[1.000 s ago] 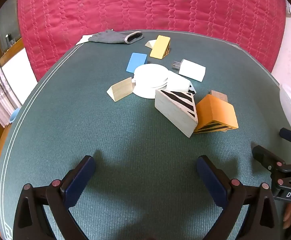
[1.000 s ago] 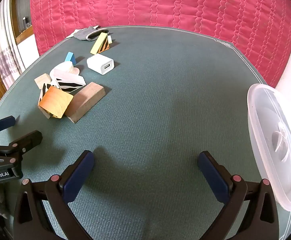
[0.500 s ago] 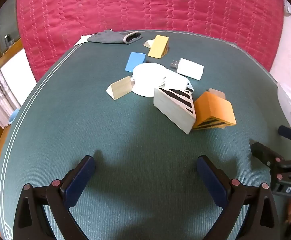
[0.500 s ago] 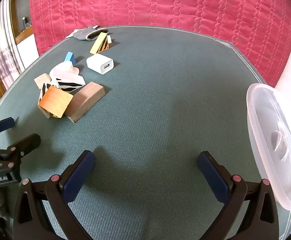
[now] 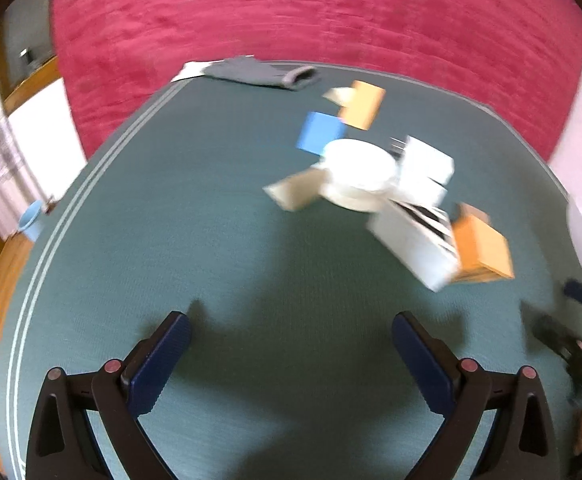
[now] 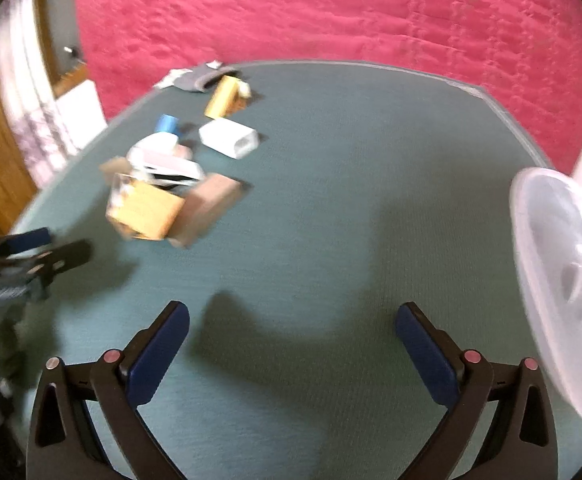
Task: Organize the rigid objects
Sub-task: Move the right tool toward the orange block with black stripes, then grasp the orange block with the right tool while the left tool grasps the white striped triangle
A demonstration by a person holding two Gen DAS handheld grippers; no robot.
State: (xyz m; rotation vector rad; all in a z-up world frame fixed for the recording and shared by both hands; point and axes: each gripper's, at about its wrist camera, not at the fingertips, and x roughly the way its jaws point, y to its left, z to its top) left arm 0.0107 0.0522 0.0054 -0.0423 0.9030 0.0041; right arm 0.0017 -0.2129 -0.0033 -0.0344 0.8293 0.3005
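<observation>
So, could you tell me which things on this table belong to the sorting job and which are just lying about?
For the job:
orange block
striped block
white charger
blue block
yellow wedge
white disc
clear tub, probably where they go

Lying about:
grey glove
paper

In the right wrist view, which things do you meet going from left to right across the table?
Left gripper → orange block → brown wooden block → white charger → clear plastic lid.

Colours across green mat [image 5: 195, 240]

Showing orange block [image 5: 481, 246], blue block [image 5: 319, 133], white disc [image 5: 361, 168] (black-striped white wedge [image 5: 423, 240] alongside), red quilt [image 5: 291, 12].
</observation>
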